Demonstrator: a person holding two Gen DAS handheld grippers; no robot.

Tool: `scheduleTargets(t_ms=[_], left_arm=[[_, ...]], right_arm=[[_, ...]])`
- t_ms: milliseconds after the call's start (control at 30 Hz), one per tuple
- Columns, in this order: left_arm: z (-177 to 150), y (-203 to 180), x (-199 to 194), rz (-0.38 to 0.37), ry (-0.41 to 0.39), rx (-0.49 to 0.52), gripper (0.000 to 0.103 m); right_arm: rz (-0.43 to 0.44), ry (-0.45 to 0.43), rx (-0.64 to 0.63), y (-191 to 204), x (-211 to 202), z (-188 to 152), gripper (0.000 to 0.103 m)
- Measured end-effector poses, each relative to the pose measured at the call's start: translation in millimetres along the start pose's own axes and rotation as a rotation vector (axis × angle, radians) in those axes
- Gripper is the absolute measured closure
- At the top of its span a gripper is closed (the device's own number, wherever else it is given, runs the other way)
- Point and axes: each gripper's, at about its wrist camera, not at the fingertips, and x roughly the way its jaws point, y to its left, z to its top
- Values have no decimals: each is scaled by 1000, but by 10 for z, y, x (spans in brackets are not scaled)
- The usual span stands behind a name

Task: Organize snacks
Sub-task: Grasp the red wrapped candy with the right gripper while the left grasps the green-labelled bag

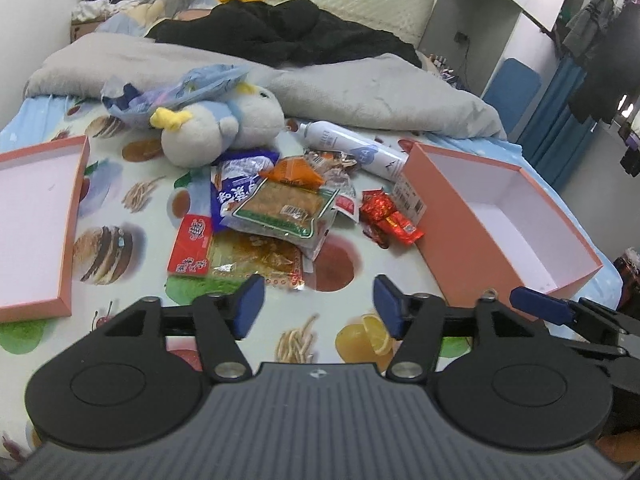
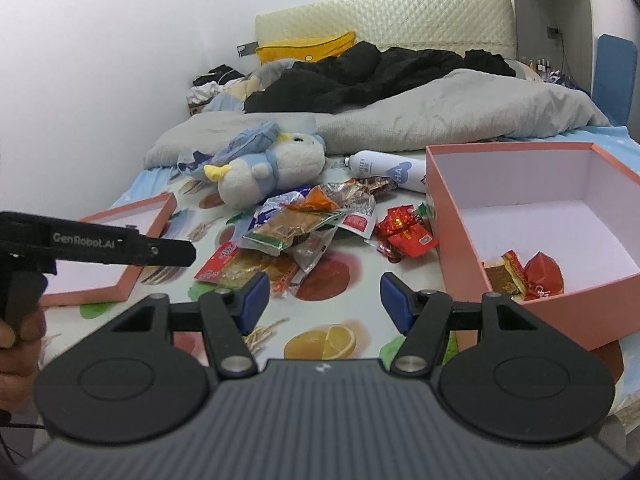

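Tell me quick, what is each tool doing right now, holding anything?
Left tool: open, holding nothing, hovering above the bedsheet near the snack pile.
Right tool: open, holding nothing, beside the pink box.

The right tongs hang with jaws spread wide and empty over the bed, above its printed orange slice. Ahead lies a heap of snack packets, with red wrapped sweets just beside the pink box (a few red and orange wrappers already sit in its near corner). The box lid lies left, behind the left tongs.
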Motion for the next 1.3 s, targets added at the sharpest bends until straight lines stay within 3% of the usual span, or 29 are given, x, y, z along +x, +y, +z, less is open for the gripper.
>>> scheduleTargets(t_ms=[233, 300, 633, 767, 1167, 1300], left_arm=[[28, 76, 199, -9, 9, -7, 25], [46, 92, 285, 4, 16, -3, 17], [142, 293, 936, 72, 38, -15, 15], [222, 364, 1192, 64, 38, -28, 15], [661, 300, 1845, 7, 59, 110, 6], [754, 319, 2152, 42, 105, 172, 4]], right_arm=[[-14, 28, -36, 32, 211, -65, 39], [-20, 36, -48, 38, 287, -78, 39], [2, 79, -89, 17, 814, -75, 40], [10, 83, -112, -1, 1069, -2, 41], [-174, 104, -195, -164, 1824, 222, 42], [-239, 114, -219, -216, 2078, 290, 44]])
